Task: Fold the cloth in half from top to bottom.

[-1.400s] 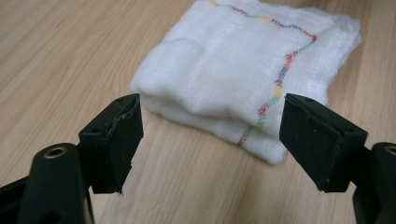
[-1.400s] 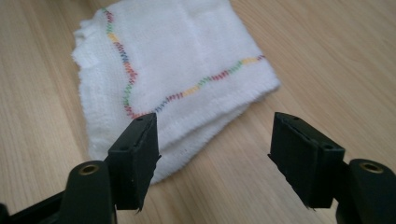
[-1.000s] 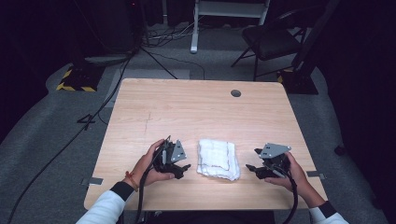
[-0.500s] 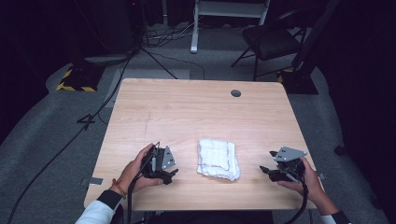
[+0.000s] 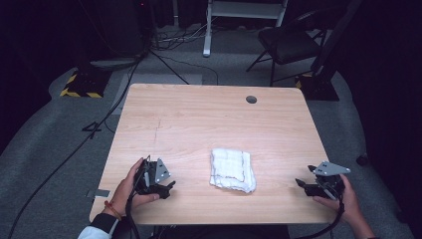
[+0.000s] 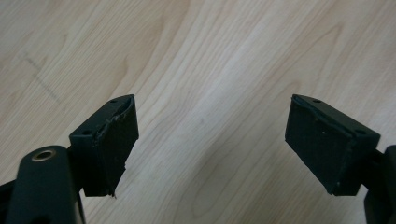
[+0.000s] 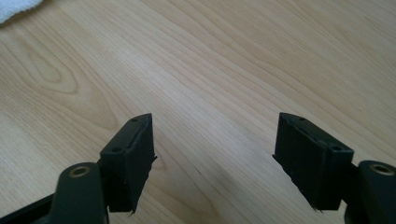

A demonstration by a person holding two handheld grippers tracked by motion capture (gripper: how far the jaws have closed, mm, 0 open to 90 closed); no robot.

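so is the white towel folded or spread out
Folded: the white towel lies on the table as a compact, thick rectangle with layered edges along its near side, apart from both grippers.

White towel point(image 7: 16, 9) cut off by frame corner

Counts: 1 wooden table point(image 5: 209, 119); 1 folded white cloth point(image 5: 232, 170) on it; 2 hand-held grippers, the left gripper point(image 5: 168, 188) and the right gripper point(image 5: 302, 183), each with 2 black jaws and 1 grey three-cornered plate; 2 hands; 1 round hole point(image 5: 251, 99) in the tabletop; 1 dark chair point(image 5: 288, 42) behind.
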